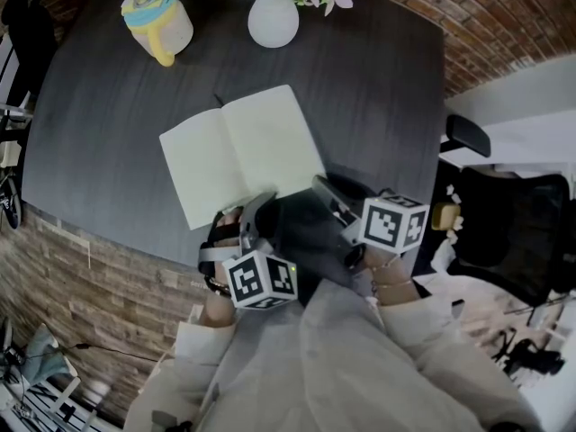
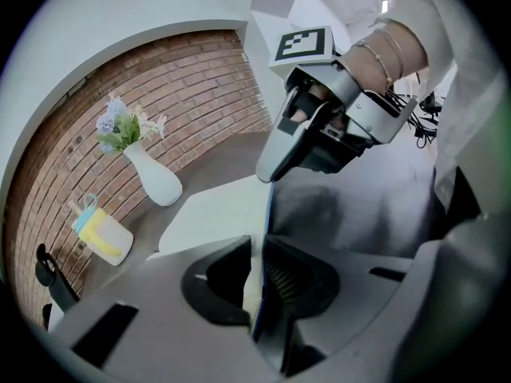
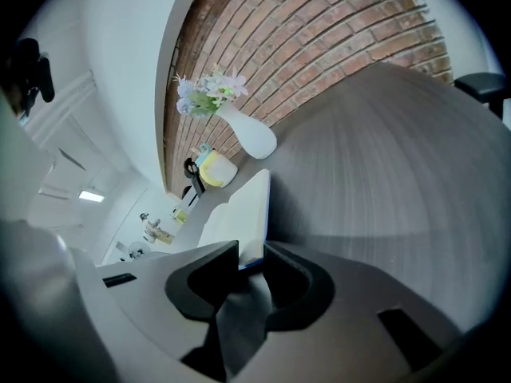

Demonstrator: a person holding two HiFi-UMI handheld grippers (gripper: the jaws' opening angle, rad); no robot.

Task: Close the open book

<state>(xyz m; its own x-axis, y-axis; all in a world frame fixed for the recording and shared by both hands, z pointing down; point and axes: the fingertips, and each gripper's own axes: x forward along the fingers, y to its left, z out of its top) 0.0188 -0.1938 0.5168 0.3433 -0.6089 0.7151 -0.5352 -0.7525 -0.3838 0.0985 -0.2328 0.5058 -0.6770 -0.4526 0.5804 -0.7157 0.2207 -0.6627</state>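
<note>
The open book [image 1: 243,147] lies on the dark table [image 1: 378,88] with its cream pages up. My left gripper [image 1: 256,207] is at the book's near edge. In the left gripper view this gripper [image 2: 257,274] is shut on a thin blue-rimmed edge of the book [image 2: 215,214]. My right gripper [image 1: 326,187] is at the book's near right corner. In the right gripper view its jaws [image 3: 249,258] clasp the blue-edged corner of the book [image 3: 239,210]. The left gripper view shows the right gripper [image 2: 271,166] touching that same blue edge further along.
A white vase with flowers [image 1: 273,18] and a yellow-and-blue lidded cup [image 1: 157,21] stand at the table's far side. A black office chair [image 1: 504,223] is to the right, off the table. A brick wall runs behind the table.
</note>
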